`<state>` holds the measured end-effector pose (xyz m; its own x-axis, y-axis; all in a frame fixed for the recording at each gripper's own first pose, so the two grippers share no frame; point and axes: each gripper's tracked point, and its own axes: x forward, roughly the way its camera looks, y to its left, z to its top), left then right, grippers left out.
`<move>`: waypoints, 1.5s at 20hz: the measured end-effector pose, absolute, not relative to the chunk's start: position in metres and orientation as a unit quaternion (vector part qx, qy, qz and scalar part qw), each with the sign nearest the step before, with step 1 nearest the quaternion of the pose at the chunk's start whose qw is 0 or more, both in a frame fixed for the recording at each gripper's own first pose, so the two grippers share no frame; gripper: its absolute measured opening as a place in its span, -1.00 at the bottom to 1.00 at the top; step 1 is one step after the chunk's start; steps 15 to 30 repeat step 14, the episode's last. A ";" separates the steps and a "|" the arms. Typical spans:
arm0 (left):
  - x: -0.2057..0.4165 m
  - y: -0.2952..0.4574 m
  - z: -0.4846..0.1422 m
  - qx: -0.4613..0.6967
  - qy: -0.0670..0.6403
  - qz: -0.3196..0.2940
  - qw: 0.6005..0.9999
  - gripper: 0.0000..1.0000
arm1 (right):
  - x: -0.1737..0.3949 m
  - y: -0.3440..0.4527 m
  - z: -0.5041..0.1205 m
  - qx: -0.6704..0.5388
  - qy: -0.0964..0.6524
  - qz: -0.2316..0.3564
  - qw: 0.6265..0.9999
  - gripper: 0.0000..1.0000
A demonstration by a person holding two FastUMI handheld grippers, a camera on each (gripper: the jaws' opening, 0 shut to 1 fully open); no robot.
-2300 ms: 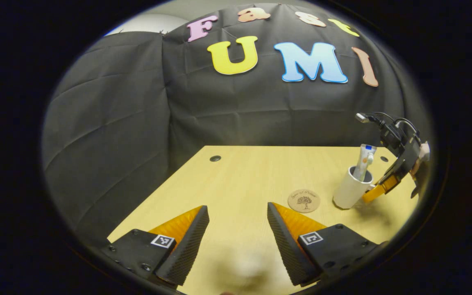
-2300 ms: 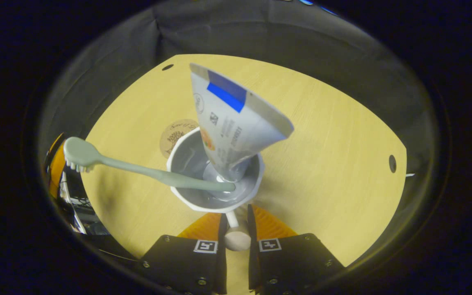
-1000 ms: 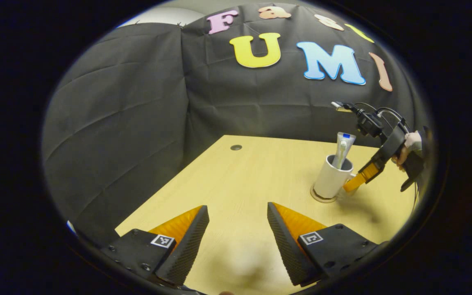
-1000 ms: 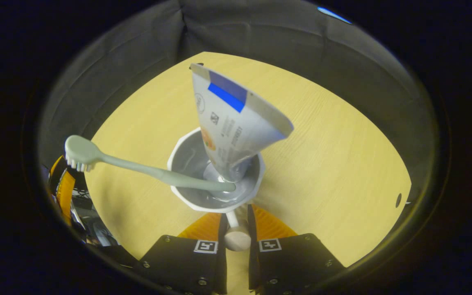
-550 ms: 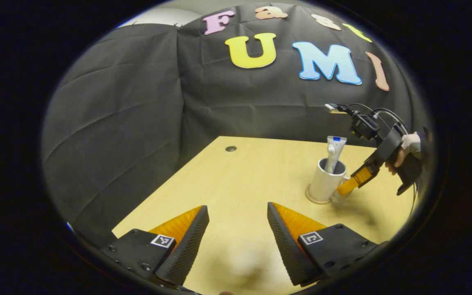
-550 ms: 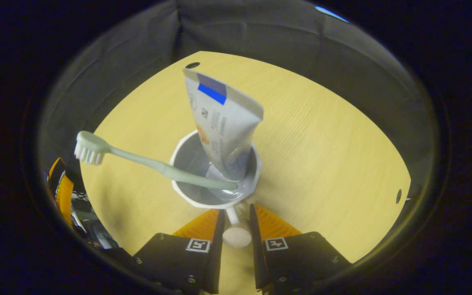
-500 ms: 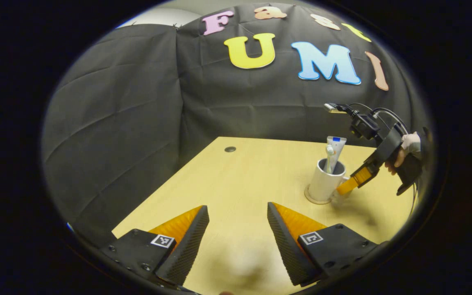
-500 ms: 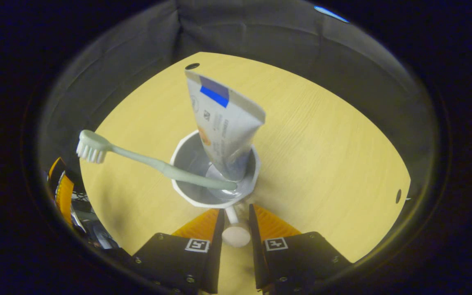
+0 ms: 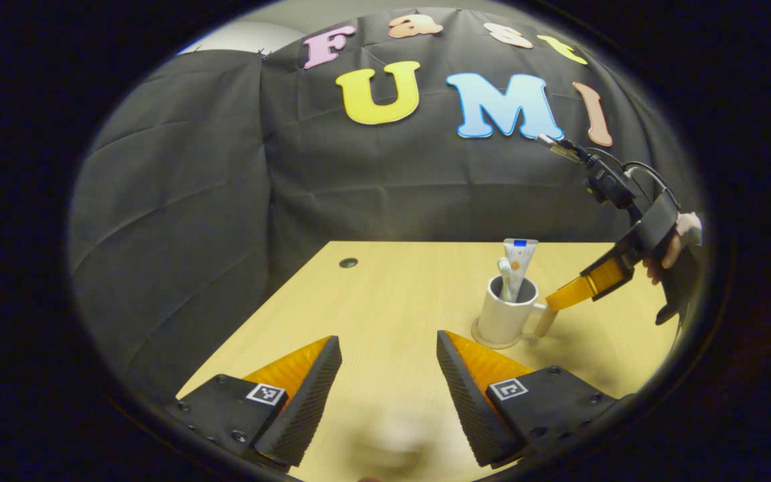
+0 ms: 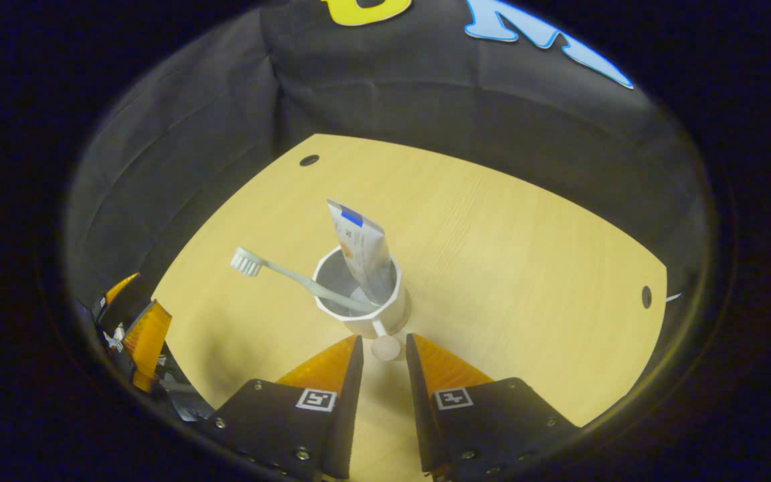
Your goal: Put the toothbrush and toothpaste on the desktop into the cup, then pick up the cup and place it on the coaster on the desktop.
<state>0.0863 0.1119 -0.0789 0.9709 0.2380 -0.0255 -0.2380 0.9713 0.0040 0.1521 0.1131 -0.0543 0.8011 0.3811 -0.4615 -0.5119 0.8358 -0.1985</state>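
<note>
The cup (image 9: pixel 503 314), holding the toothbrush (image 10: pixel 292 274) and toothpaste (image 10: pixel 362 251), was set on the coaster (image 9: pixel 482 341). Its handle had just been released by the right gripper (image 10: pixel 383 358), raised clear with fingers slightly parted; the left gripper (image 9: pixel 385 381) was held wide open, empty.

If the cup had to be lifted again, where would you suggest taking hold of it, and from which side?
I would grip the handle, coming in from the right gripper's side, level with the desk. The cup stands upright on the coaster, and its handle points at that gripper, whose fingers are open on either side of it. The toothbrush and toothpaste block a grasp from above.
</note>
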 end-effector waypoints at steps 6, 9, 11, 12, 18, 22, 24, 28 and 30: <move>0.110 0.076 -0.010 0.026 -0.046 0.068 0.996 0.93 | 0.113 0.087 -0.002 -0.104 0.086 0.181 0.974 -0.23; 0.115 0.053 0.023 0.039 -0.076 0.041 0.995 0.89 | 0.096 0.071 0.030 -0.085 0.015 0.136 0.987 -0.23; 0.114 0.040 0.048 0.034 -0.111 0.023 0.993 0.89 | 0.081 0.061 0.050 -0.077 -0.032 0.112 0.990 -0.24; 0.114 0.032 0.058 0.032 -0.122 0.013 0.992 0.89 | 0.076 0.058 0.056 -0.073 -0.052 0.102 0.991 -0.23; 0.111 0.020 0.074 0.037 -0.136 0.003 0.990 0.87 | 0.060 0.044 0.072 -0.070 -0.089 0.074 0.991 -0.23; 0.111 0.020 0.074 0.037 -0.136 0.003 0.990 0.87 | 0.060 0.044 0.072 -0.070 -0.089 0.074 0.991 -0.23; 0.111 0.020 0.074 0.037 -0.136 0.003 0.990 0.87 | 0.060 0.044 0.072 -0.070 -0.089 0.074 0.991 -0.23; 0.111 0.020 0.074 0.037 -0.136 0.003 0.990 0.87 | 0.060 0.044 0.072 -0.070 -0.089 0.074 0.991 -0.23; 0.111 0.020 0.074 0.037 -0.136 0.003 0.990 0.87 | 0.060 0.044 0.072 -0.070 -0.089 0.074 0.991 -0.23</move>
